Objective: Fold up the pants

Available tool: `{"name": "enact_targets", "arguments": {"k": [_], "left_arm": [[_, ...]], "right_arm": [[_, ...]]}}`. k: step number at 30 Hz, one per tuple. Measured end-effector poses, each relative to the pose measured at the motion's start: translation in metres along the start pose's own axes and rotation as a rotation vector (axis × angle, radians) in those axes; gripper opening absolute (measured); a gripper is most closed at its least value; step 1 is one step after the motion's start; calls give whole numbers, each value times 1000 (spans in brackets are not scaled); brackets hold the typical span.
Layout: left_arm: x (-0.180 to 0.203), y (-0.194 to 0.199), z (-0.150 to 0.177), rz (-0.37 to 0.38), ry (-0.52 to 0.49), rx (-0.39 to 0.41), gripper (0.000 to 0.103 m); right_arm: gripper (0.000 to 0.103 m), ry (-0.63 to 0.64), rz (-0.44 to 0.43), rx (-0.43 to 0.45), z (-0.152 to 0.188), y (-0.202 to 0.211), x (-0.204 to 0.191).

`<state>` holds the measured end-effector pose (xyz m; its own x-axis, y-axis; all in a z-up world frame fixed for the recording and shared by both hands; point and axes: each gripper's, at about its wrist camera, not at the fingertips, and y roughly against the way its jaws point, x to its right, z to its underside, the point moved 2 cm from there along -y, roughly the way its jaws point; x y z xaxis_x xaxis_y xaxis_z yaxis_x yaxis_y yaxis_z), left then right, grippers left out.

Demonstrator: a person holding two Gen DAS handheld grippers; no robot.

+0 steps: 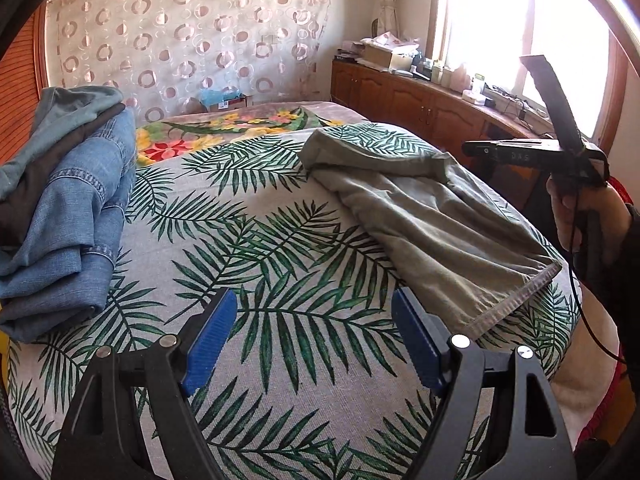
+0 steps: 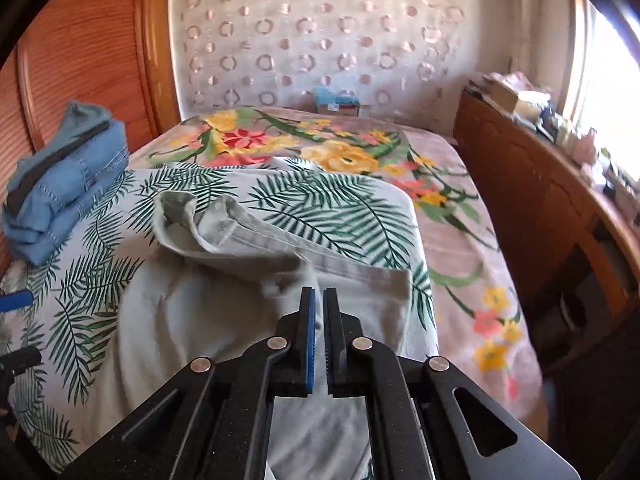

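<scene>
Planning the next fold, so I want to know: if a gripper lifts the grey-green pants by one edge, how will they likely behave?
The grey-green pants would probably drape limply: they lie in soft wrinkles on the palm-leaf sheet. The stitched hem looks thicker, so it may hold a pinch better. Pushed, they would likely bunch rather than slide, since the fabric already shows rumpled folds.

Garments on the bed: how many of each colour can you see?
Grey-green pants lying loose on the leaf-print cover: 1
Blue denim pieces in the folded stack: 2
Dark piece in the stack: 1
Teal piece on top: 1
Total: 5
</scene>
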<state>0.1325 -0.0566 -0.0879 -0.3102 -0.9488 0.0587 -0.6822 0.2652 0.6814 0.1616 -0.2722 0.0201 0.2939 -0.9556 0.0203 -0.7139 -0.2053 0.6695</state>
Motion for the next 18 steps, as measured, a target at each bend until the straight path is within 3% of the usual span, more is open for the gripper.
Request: {"name": "enact_targets", "arguments": {"k": [5, 12, 18], "left_arm": [[7, -5, -4, 5, -16, -6, 80], [17, -16, -17, 19, -34, -10, 80], [26, -21, -25, 26, -53, -9, 80]], "right_arm": [[17, -38, -21, 8, 3, 2, 7], [26, -14, -51, -51, -6, -29, 9], [27, -16, -36, -121, -21, -52, 16]]}}
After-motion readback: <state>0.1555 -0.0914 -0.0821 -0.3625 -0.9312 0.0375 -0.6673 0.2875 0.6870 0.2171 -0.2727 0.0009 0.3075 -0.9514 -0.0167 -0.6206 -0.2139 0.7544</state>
